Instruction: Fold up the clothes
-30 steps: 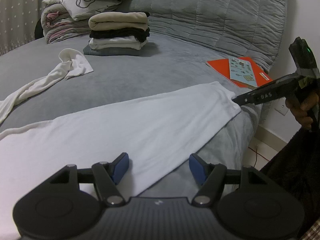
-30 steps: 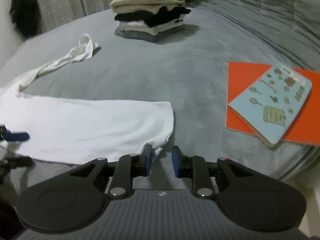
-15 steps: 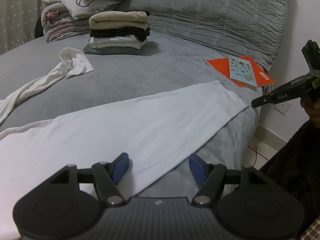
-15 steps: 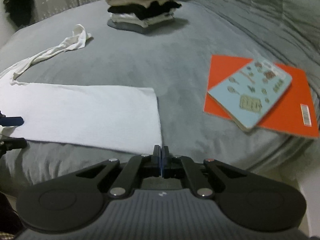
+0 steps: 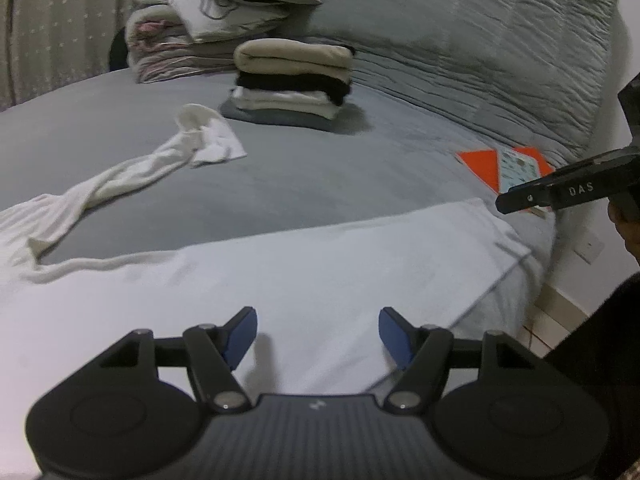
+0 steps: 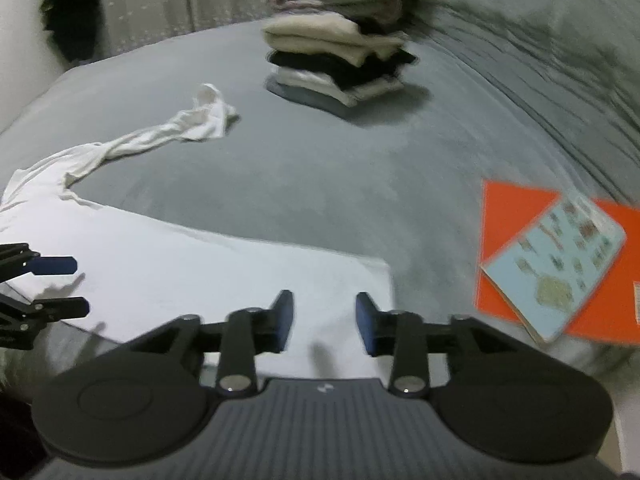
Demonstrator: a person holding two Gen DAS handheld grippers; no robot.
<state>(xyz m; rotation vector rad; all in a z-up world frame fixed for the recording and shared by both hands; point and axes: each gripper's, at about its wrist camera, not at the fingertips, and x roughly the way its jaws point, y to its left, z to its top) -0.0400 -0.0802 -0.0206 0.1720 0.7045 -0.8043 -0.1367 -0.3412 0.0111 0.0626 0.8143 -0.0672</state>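
Right wrist: white garment (image 6: 200, 272) flat under opening right gripper (image 6: 325, 322).

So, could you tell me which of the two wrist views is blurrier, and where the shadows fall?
Right wrist view: more smeared, especially the orange folder and the folded stack. Left wrist view: mildly soft, the stack readable. Both: the jaws cast soft shadows on the white garment; fisheye bends the bed.
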